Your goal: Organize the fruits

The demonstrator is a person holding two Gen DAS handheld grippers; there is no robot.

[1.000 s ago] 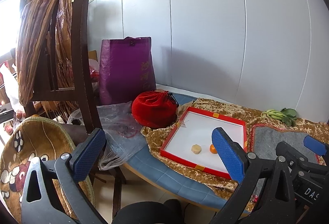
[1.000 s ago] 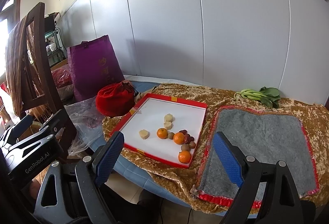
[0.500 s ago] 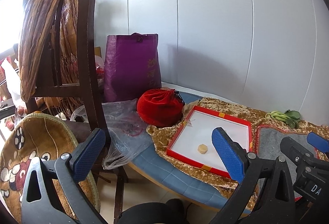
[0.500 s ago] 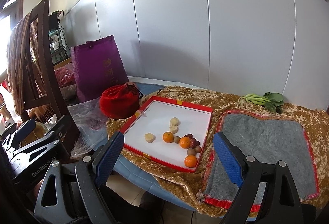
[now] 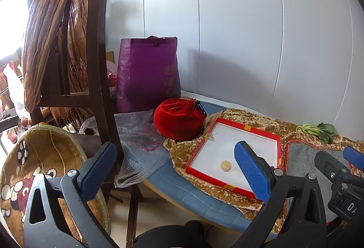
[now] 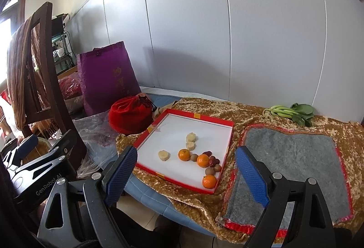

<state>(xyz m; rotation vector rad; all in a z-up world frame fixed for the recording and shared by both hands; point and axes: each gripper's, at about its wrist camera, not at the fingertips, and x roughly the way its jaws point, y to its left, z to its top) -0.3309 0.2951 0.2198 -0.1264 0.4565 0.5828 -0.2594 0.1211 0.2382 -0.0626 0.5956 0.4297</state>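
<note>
A purple bag (image 6: 107,79) stands against the grey wall panels (image 6: 186,27), with a red pouch (image 6: 130,116) just in front of it. A dark wooden chair (image 5: 95,61) draped with a striped cloth (image 5: 43,36) stands at the left. Leafy greens (image 6: 291,112) lie on the gold cloth (image 6: 250,111), beyond a grey mat (image 6: 293,154).

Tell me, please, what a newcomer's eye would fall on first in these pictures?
Most likely the red-rimmed white tray in the middle of the gold-patterned cloth, with three oranges and other small fruits clustered toward its near right corner. Next, the bright red drawstring pouch just left of the tray, in front of a tall purple bag. Both grippers hang open before the table, holding nothing.
</note>
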